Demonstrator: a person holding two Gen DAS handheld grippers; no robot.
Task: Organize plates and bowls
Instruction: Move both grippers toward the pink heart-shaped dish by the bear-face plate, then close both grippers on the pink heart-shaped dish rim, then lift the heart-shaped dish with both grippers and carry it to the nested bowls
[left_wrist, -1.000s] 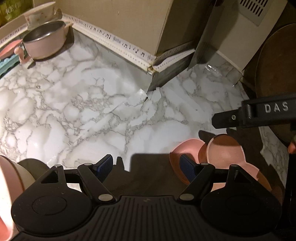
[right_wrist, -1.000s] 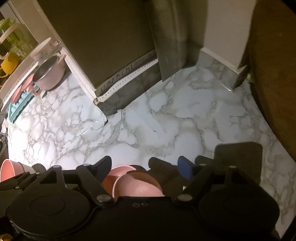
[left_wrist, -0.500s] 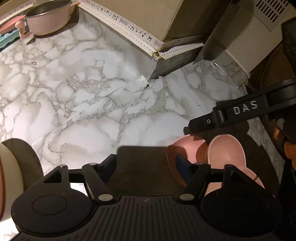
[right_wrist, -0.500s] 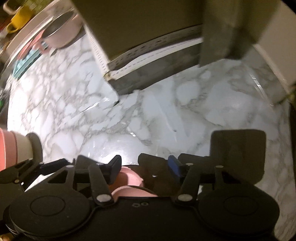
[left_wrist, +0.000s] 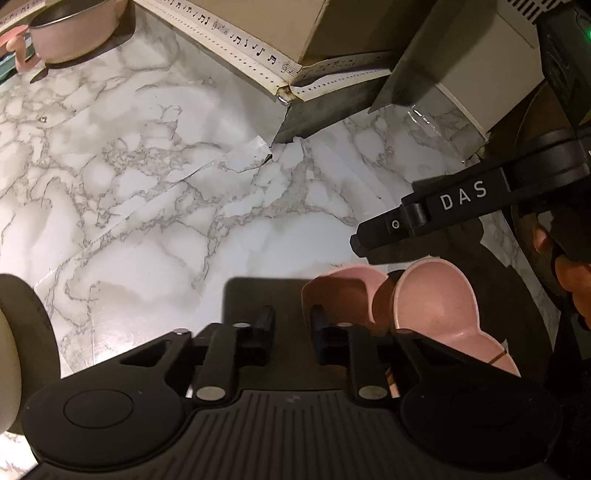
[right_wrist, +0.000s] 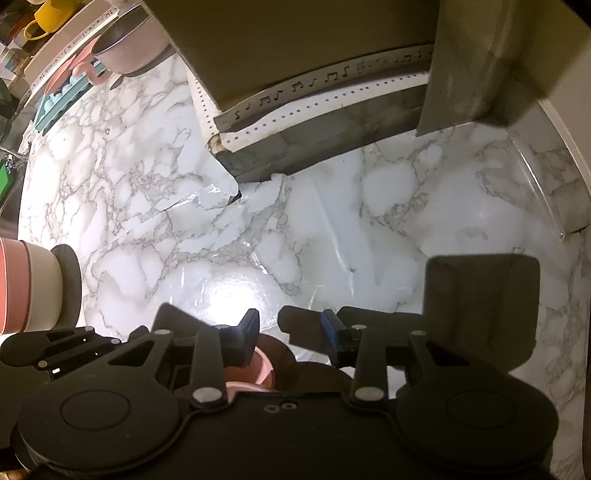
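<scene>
Left claw: we see jaws closing, narrow gap, nothing between; pink bowl just beside right finger, on marble desk. Second pink bowl touches first, under right claw's arm. Right claw: jaws closing, pink bowl rim below; contact unclear, perhaps none. Stacked bowls far left.

marble counter open ahead; pink bowls block right.
</scene>
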